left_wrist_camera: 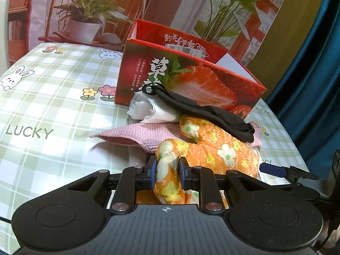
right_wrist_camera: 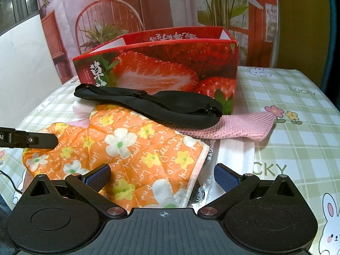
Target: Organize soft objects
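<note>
An orange flowered quilted cloth [right_wrist_camera: 136, 148] lies on the table atop a pink knitted cloth [right_wrist_camera: 233, 127]. A black eye mask [right_wrist_camera: 170, 104] lies across both, with crumpled white tissue [left_wrist_camera: 146, 108] behind. My left gripper [left_wrist_camera: 167, 170] is shut on a bunched corner of the orange cloth [left_wrist_camera: 212, 148]; one of its fingers [right_wrist_camera: 42, 141] shows at the left of the right wrist view. My right gripper [right_wrist_camera: 162, 176] is open, its jaws either side of the orange cloth's near edge.
A red strawberry box [right_wrist_camera: 170, 68], open at the top, stands just behind the pile; it also shows in the left wrist view [left_wrist_camera: 191, 78]. A clear plastic packet [right_wrist_camera: 225, 155] lies under the cloths. The green checked tablecloth [left_wrist_camera: 53, 106] covers the table. A printed backdrop stands behind.
</note>
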### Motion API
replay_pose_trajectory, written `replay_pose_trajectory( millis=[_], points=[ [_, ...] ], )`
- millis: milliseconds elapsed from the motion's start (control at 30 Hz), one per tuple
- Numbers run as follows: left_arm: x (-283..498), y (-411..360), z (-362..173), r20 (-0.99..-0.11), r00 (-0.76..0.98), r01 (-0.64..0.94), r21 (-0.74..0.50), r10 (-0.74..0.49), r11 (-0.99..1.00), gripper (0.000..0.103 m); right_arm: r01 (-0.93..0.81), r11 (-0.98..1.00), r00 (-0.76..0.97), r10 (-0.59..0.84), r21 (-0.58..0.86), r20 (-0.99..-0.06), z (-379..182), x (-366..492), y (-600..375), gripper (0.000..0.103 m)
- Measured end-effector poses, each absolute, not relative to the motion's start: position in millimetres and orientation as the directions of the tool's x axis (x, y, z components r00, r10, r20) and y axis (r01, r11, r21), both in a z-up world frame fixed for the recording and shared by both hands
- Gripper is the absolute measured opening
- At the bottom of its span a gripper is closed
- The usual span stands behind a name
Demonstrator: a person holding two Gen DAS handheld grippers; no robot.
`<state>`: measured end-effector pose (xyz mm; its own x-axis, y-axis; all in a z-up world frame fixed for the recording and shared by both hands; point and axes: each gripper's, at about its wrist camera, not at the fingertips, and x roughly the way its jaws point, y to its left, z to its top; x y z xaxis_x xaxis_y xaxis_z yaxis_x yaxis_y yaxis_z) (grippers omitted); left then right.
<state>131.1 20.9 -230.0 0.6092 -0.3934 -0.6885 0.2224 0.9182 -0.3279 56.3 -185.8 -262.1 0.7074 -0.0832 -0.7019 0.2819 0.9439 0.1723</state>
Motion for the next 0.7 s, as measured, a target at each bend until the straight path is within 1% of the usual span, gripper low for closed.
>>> replay_pose_trajectory(
  millis=[333,700],
  points=[
    [131.1,20.2,-233.4,-0.691,0.608,0.224,-0.323,-0.391,0.919,0.023,0.263,0.944,0.692,-0.041,0.198,-0.72,-267.1,57.5,-184.2,0.103],
    [131.2,20.7,-237.3,-0.697,0.601,0.222,-0.323,-0.39,0.92,0.024,0.238,0.946,0.703,-0.012,0.22,-0.711,-266.3,55.6,-182.7,0.101]
  ],
)
